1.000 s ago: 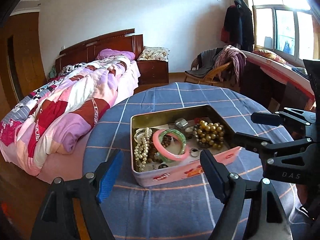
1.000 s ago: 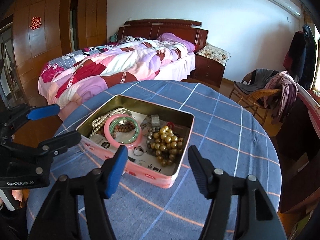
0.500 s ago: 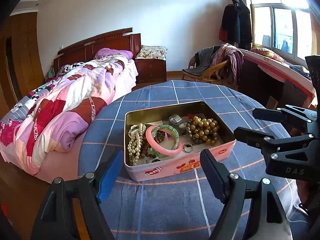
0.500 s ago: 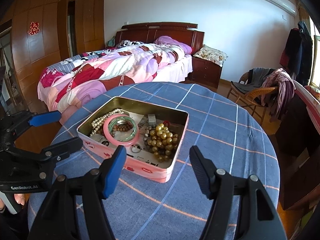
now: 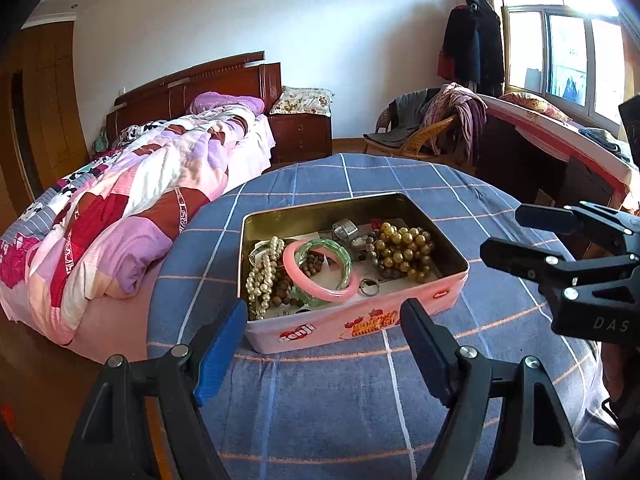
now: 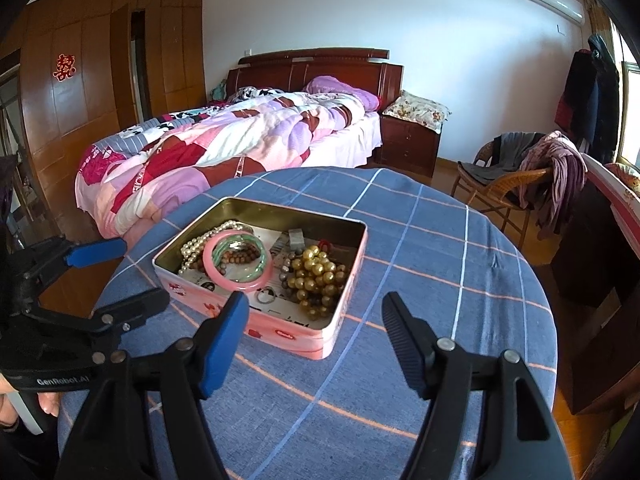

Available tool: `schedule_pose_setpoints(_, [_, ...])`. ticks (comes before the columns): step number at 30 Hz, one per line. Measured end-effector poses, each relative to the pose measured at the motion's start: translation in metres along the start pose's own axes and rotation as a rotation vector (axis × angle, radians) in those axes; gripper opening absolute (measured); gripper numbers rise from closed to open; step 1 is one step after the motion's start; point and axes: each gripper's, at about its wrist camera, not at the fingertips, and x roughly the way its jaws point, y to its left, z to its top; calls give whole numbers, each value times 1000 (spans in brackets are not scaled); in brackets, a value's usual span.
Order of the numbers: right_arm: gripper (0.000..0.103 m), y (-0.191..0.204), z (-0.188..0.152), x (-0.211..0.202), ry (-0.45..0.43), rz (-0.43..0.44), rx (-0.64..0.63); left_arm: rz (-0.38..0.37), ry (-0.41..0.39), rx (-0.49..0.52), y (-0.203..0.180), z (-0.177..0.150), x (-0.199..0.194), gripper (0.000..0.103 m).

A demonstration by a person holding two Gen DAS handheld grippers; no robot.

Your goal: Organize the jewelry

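Note:
An open pink tin (image 5: 352,322) (image 6: 280,330) stands on a round table with a blue checked cloth (image 5: 360,400) (image 6: 440,280). Inside lie a pink bangle (image 5: 320,290) (image 6: 236,280), a green bangle (image 5: 340,252) (image 6: 256,270), a pearl strand (image 5: 260,276) (image 6: 196,244), a gold bead bracelet (image 5: 404,250) (image 6: 318,276), brown beads and small rings. My left gripper (image 5: 324,344) (image 6: 116,276) is open and empty, just short of the tin's near wall. My right gripper (image 6: 314,336) (image 5: 512,232) is open and empty, beside the tin's right end.
A bed with a patchwork quilt (image 5: 120,200) (image 6: 240,140) stands beyond the table on the left. A wicker chair draped with clothes (image 5: 436,128) (image 6: 520,172) and a dark desk (image 5: 560,160) stand on the right. The table edge curves close behind the tin.
Both grippers have pulled back and risen a little from the tin, so it sits further off and more centred in both views. Both grippers stay open. The jewelry has not moved.

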Motion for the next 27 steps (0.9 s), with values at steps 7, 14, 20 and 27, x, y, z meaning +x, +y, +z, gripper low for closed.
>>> schedule_pose_setpoints(7, [73, 2, 1, 0, -7, 3, -3, -2, -10, -2, -1, 1, -2, 79])
schedule_pose_setpoints(14, [75, 1, -1, 2, -1, 0, -1, 19, -28, -3, 1, 4, -7, 79])
schedule_pose_setpoints(20, [76, -1, -2, 2, -4, -8, 2, 31, -30, -4, 0, 6, -9, 79])
schedule_pose_setpoints(27, [77, 0, -3, 4, 0, -19, -10, 31, -40, -8, -1, 7, -12, 79])
